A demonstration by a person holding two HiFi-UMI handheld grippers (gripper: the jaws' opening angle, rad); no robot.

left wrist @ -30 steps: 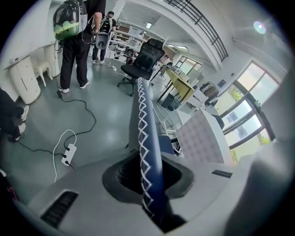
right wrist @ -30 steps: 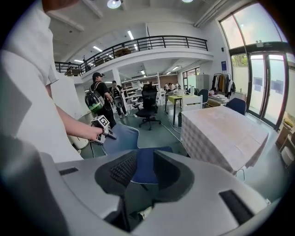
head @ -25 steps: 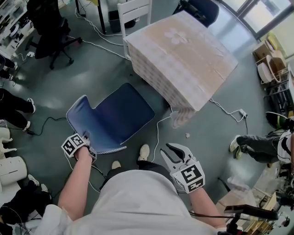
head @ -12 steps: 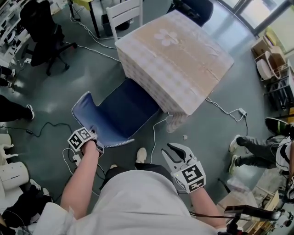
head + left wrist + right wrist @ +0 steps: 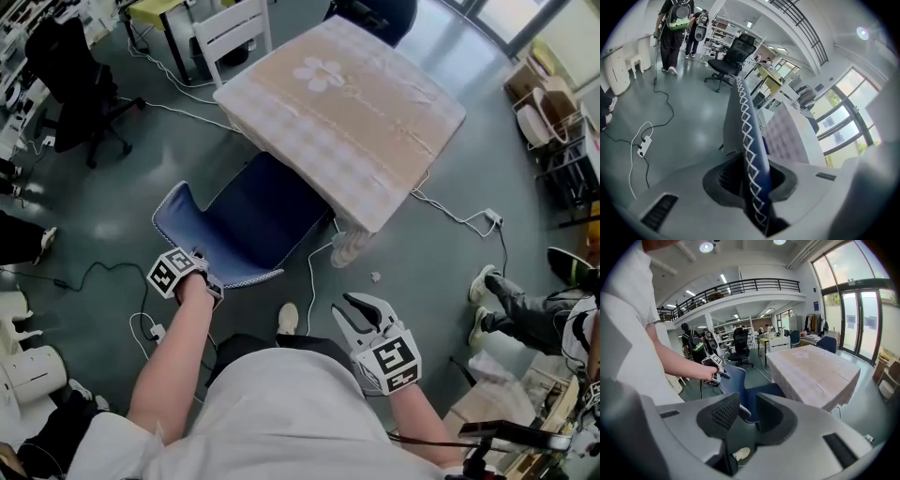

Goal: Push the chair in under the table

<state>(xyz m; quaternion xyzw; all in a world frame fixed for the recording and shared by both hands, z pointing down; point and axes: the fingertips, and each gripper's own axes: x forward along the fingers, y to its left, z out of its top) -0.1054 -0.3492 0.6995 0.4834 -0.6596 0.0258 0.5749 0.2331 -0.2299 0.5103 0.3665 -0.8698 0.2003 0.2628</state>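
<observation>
The left gripper (image 5: pixel 208 284) clamps the top edge of the chair (image 5: pixel 246 223) back to steer it, its seat partly under the table (image 5: pixel 342 98). The right gripper (image 5: pixel 359 314) hangs open and empty, unneeded.

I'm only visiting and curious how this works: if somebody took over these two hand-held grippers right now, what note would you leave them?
Left gripper: shut on the stitched edge of the blue chair's backrest.
Right gripper: open and empty, held in the air apart from the chair.
Chair: the front of its seat sits under the near edge of the cloth-covered table; the rest sticks out.
Done: chair gripped and partly in.
Left: push it further under, minding the white cable lying beside it.
</observation>
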